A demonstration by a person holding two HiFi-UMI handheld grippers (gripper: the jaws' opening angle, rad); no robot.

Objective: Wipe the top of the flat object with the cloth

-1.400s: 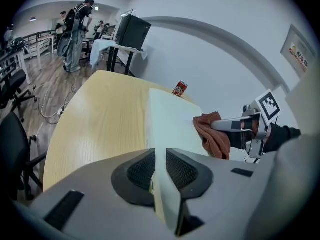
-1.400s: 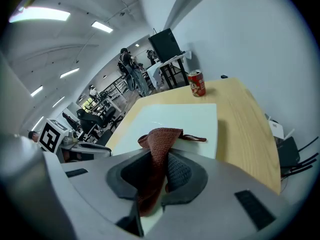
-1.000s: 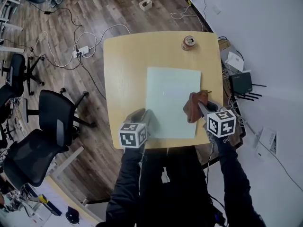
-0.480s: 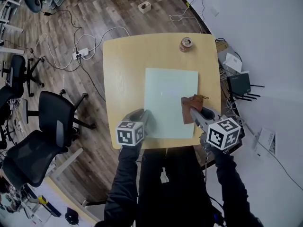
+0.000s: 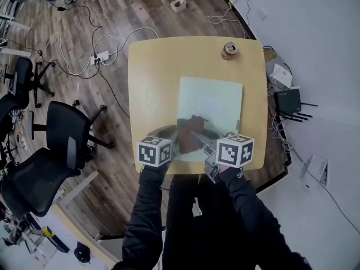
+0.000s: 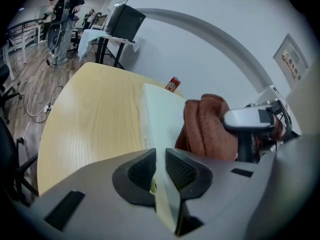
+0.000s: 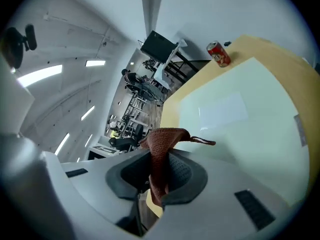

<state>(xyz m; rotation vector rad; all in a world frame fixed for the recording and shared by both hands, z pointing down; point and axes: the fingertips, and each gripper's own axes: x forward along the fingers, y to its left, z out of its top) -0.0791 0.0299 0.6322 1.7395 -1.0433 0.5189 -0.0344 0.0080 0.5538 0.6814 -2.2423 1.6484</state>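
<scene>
On the wooden table (image 5: 147,83), the flat object (image 5: 216,103), a pale green sheet, lies toward the near right side. Its near left edge is clamped by the left gripper (image 6: 160,168), whose jaws have just been closing further on that thin edge. If this clamp were tilted or lifted, the sheet could be bent or dragged across the table. The right gripper (image 7: 159,171) is clenched on the cloth (image 5: 188,131), a bunched brown rag held over the sheet's near left part, just beside the left gripper, so the two tools could be knocked together. Only a narrow fold is pinched, so the cloth could be pulled free by friction, and parts of the top could be left unwiped. The can (image 5: 229,50), well apart at the far edge, is the least threatened.
</scene>
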